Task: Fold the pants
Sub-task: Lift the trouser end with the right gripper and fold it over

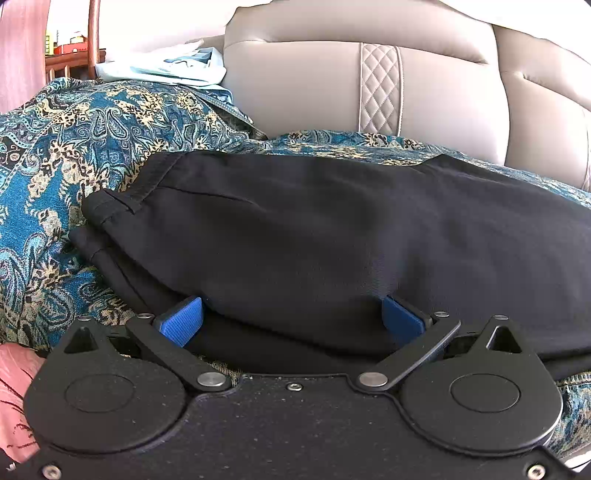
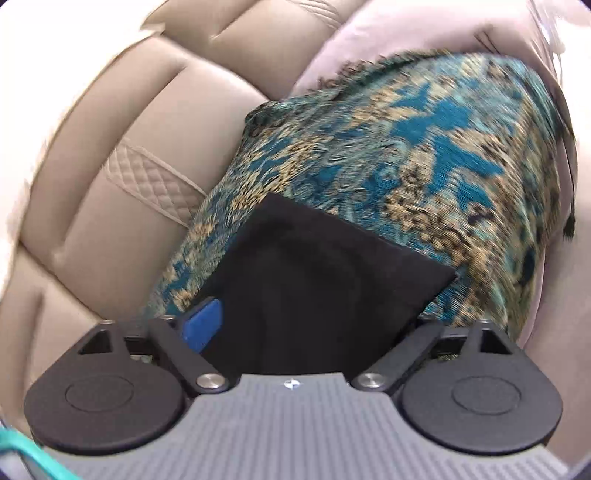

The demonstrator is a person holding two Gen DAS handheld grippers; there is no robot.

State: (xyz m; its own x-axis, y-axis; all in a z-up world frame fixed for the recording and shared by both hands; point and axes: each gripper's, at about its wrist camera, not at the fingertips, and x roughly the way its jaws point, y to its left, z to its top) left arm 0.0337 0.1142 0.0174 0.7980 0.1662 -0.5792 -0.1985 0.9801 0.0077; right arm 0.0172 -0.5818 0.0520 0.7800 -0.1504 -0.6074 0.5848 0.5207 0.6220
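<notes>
Black pants [image 1: 314, 229] lie folded on a teal and gold patterned throw [image 1: 74, 147] over a sofa seat. In the left wrist view my left gripper [image 1: 291, 314] is open wide at the near edge of the pants. A thick fold bulges between its blue pads [image 1: 181, 321] and drapes over them. In the right wrist view, blurred, a squared end of the pants [image 2: 325, 258] sits between the jaws of my right gripper [image 2: 310, 317], which stand wide apart. Its left blue pad [image 2: 205, 325] shows beside the cloth, and the right one is hidden under it.
A beige leather sofa backrest [image 1: 314, 81] rises right behind the pants. Pale folded cloth [image 1: 166, 66] lies at the back left, near a wooden post [image 1: 94, 33]. Pink patterned cloth [image 1: 14, 387] is at the near left. The throw [image 2: 424, 147] runs on beyond the pants' end.
</notes>
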